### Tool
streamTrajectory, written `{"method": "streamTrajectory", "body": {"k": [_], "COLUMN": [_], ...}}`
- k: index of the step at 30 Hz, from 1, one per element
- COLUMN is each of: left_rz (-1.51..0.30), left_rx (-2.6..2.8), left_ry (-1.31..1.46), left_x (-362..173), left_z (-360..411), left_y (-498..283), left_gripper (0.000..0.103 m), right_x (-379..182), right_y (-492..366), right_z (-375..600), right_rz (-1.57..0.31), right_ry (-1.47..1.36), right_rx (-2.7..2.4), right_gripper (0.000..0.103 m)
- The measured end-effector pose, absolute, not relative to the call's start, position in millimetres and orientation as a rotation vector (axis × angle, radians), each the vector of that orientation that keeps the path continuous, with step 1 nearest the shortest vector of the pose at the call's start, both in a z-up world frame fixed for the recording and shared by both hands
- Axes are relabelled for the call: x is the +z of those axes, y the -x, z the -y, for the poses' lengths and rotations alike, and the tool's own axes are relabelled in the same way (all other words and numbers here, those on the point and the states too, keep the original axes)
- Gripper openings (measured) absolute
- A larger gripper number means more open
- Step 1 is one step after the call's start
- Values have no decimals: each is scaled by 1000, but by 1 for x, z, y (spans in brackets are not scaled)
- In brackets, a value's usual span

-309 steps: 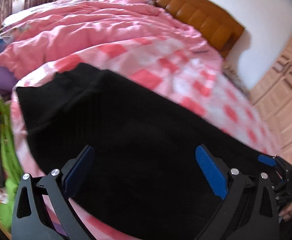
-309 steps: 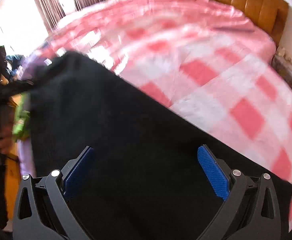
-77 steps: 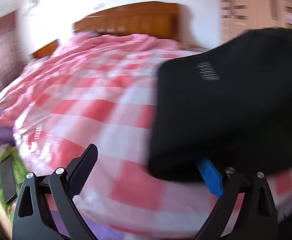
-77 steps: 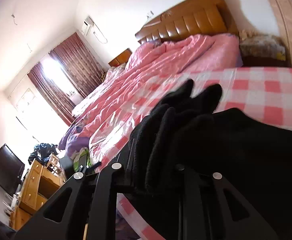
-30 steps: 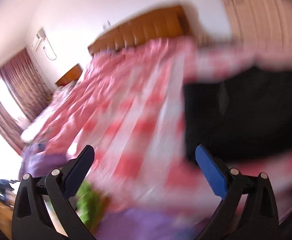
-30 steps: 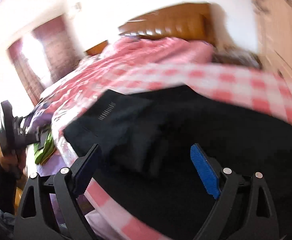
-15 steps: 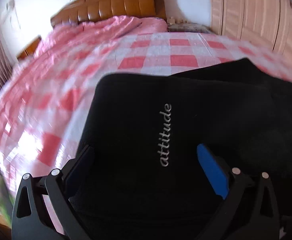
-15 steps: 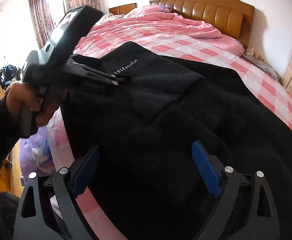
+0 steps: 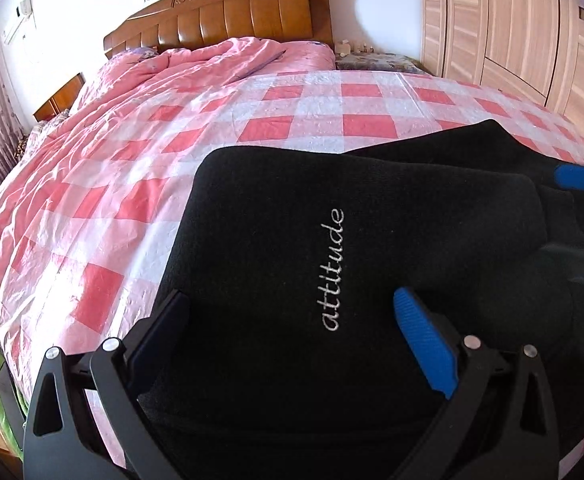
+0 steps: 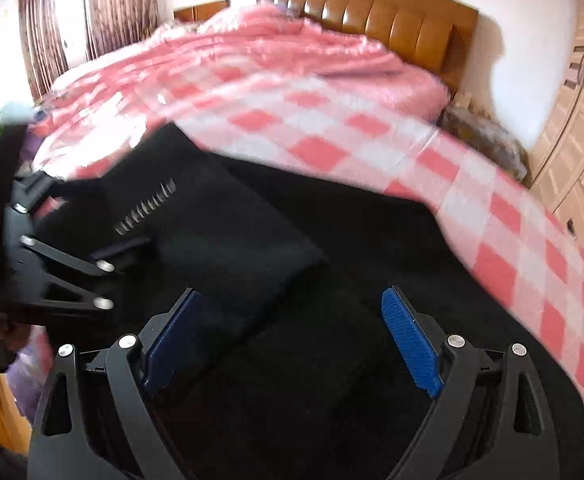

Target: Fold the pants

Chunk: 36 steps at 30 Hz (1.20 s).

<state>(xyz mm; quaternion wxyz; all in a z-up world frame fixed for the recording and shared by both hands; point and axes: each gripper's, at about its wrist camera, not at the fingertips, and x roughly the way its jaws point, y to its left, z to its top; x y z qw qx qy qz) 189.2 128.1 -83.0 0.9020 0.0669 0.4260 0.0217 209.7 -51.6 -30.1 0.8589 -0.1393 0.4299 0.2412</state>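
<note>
Black pants (image 9: 276, 248) with white "attitude" lettering lie folded on the pink checked bed near its front edge; they also fill the lower right wrist view (image 10: 292, 264). My left gripper (image 9: 292, 320) is open, its jaws spread just above the folded top layer, holding nothing. My right gripper (image 10: 292, 328) is open over the pants' right part, empty. The right gripper's blue pad (image 9: 579, 178) shows at the right edge of the left wrist view. The left gripper (image 10: 68, 264) shows at the left of the right wrist view.
A pink checked sheet (image 9: 212, 128) covers the bed, with a bunched pink quilt (image 9: 196, 68) toward the wooden headboard (image 9: 228, 8). Wardrobe doors (image 9: 511, 20) stand at the right. Curtains (image 10: 92, 12) and clutter lie left of the bed.
Both grippers were shut on or near the pants and carried a fold over; now both are open and the folded layer rests flat. The right gripper has shifted a little, blurring its view.
</note>
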Motion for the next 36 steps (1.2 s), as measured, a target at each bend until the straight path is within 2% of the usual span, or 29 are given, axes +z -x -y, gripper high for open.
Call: {"method": "streamTrajectory", "body": {"k": [3, 6, 10, 13, 16, 26, 32, 36], "left_rz": [-878, -874, -870, -870, -870, -882, -884, -927], "left_rx": [40, 36, 35, 37, 37, 45, 44, 133], "left_ry": [-130, -126, -119, -112, -114, -116, -110, -125], "left_x": [-84, -84, -85, -85, -85, -86, -86, -77], "left_z": [-129, -130, -131, -131, -132, -132, -133, -124], "left_y": [-188, -188, -188, -189, -188, -191, -192, -190], "left_gripper": [102, 102, 102, 102, 102, 102, 102, 101], "right_x": [-49, -45, -18, -37, -45, -38, -49, -30], "right_y": [-209, -212, -167, -154, -170, -153, -115, -72], "right_z": [55, 60, 55, 51, 74, 88, 142, 193], "right_rz": [-919, -952, -809, -863, -946, -923, -984, -887], "right_ry": [294, 270, 316, 394, 194, 158, 150, 113], "right_rx": [504, 490, 499, 544, 590, 569, 464, 417], "right_gripper": [89, 88, 89, 89, 89, 90, 92, 92]}}
